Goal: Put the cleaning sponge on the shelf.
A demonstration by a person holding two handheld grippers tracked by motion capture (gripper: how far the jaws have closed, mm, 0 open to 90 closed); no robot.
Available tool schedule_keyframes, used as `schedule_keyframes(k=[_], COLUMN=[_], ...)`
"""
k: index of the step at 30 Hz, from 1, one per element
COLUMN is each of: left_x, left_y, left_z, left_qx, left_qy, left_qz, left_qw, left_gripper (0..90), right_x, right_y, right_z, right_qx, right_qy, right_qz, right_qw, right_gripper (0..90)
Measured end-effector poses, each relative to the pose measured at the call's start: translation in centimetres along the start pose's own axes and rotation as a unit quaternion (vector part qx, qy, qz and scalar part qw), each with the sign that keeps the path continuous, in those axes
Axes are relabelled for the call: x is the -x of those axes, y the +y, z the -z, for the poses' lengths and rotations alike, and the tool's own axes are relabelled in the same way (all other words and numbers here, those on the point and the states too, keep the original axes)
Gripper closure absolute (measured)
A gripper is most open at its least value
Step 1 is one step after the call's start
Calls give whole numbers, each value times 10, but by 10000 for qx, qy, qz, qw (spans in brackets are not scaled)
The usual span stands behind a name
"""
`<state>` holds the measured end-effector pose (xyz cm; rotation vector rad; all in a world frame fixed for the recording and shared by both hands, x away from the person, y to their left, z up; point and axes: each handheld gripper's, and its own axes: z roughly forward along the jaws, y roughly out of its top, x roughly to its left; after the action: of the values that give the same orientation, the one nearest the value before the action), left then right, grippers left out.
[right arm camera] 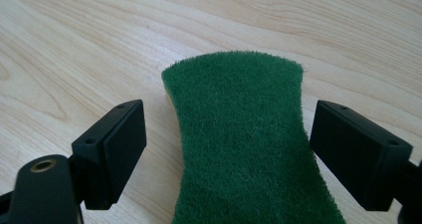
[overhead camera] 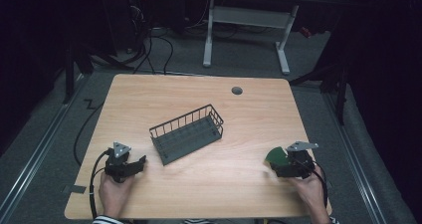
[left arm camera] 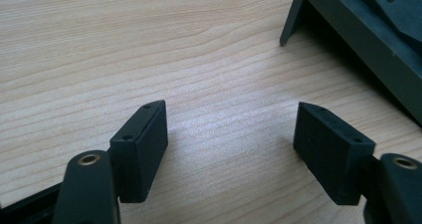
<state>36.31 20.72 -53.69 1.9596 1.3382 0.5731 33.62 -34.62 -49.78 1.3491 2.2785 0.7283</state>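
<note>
Grey wire basket (overhead camera: 187, 133), green sponge (right arm camera: 244, 139) between right claw (right arm camera: 226, 152)

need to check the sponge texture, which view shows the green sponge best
The right gripper view: the green sponge lies close up between the open right tool, its scouring fibres clear. The high view shows it as a small green patch by that tool. The left gripper view looks at table and basket.

Wire basket (overhead camera: 187, 133) at bench (overhead camera: 249, 194) centre, set diagonally. Left gripper (overhead camera: 142, 163) near front left corner; right gripper (overhead camera: 268, 165) near front right corner, green sponge (overhead camera: 276, 156) at its tips.
</note>
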Motion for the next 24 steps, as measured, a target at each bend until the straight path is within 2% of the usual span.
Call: schedule_keyframes(k=[7,10,24], left_x=[0,-1,-1], left_y=[0,0,0], left_z=[0,0,0], left_qx=[4,-2,9], left_qy=[1,0,-17], left_qz=[14,15,52], left_qw=[10000,10000,10000], left_gripper=[300,300,300], right_x=[2,4,3], right_y=[-1,-1,-1], right_z=[-6,-9,-8], right_qx=[-255,-250,-212], right_qy=[-62,-97,-95], right_qz=[30,61,138], right_qw=[9997,9996,9996], right_gripper=[196,248,300])
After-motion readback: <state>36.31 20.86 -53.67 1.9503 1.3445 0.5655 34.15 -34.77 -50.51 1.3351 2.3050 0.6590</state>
